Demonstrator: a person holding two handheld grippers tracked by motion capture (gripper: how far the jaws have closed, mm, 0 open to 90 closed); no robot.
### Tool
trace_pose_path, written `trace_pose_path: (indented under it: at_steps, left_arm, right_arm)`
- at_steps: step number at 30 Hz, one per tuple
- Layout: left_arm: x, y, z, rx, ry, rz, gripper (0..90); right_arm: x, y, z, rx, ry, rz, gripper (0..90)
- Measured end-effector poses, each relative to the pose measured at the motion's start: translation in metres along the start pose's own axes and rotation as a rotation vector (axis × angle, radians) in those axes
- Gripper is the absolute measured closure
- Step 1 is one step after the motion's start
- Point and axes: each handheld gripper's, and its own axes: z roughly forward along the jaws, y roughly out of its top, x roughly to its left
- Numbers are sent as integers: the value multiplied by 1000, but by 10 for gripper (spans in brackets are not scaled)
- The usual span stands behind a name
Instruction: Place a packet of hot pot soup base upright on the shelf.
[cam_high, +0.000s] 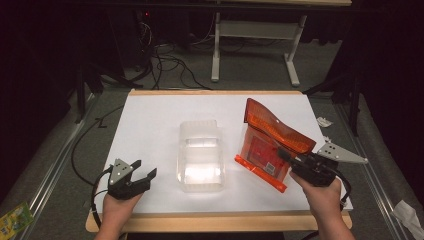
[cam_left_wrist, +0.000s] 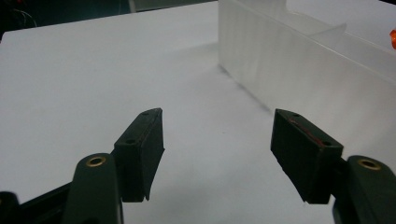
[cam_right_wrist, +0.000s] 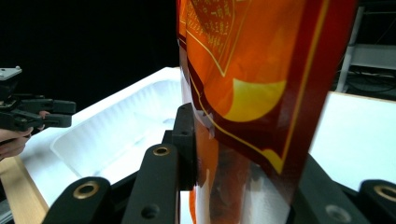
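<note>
On the right half of the white board (cam_high: 150, 130), an orange bag (cam_high: 270, 145) is held up by the right gripper (cam_high: 292, 161); its jaws are clamped on the bag's side near the lower edge, as is seen in the right gripper view, where the orange film (cam_right_wrist: 252, 93) is pinched between the two black jaws and rises out of the top of the picture. The bag is tilted, its folded top towards the far side of the board and its sealed bottom strip (a brighter orange) low, towards the near edge; whether that strip touches the board cannot be told. Just beside the bag, at the middle of the board, a clear tray (cam_high: 201, 156) is set upright with its opening upward; nothing is seen inside it. In the right gripper view the tray (cam_right_wrist: 116, 135) is seen to the left of the bag, below it. At the near left corner of the board the left gripper (cam_high: 145, 170) is held by a hand (cam_high: 117, 210), its jaws spread apart with nothing between them; in the left gripper view the tray's wall (cam_left_wrist: 299, 74) is seen ahead and to the right of the open jaws, apart from them.
</note>
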Motion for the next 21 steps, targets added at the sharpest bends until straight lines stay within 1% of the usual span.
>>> trace_pose_path:
  at_steps: [4,7,10,13,18,21]
  left_arm:
    - [2,0,-2,-5,10,-4,349]
    - [4,-1,-3,-2,11,-8,347]
    - [6,-1,-4,1,9,-22,346]
    - [8,-1,-5,0,7,-27,342]
    - [9,-3,-6,12,18,-18,339]
    - [9,-2,-9,2,20,-16,337]
  right_arm:
    - [5,8,4,-9,1,-5,727]
    - [10,14,8,-21,1,-5,727]
    - [16,21,12,-32,14,-6,727]
    - [23,29,17,-39,19,-18,727]
    - [33,39,24,-57,44,-18,727]
    - [40,45,28,-71,64,-26,727]
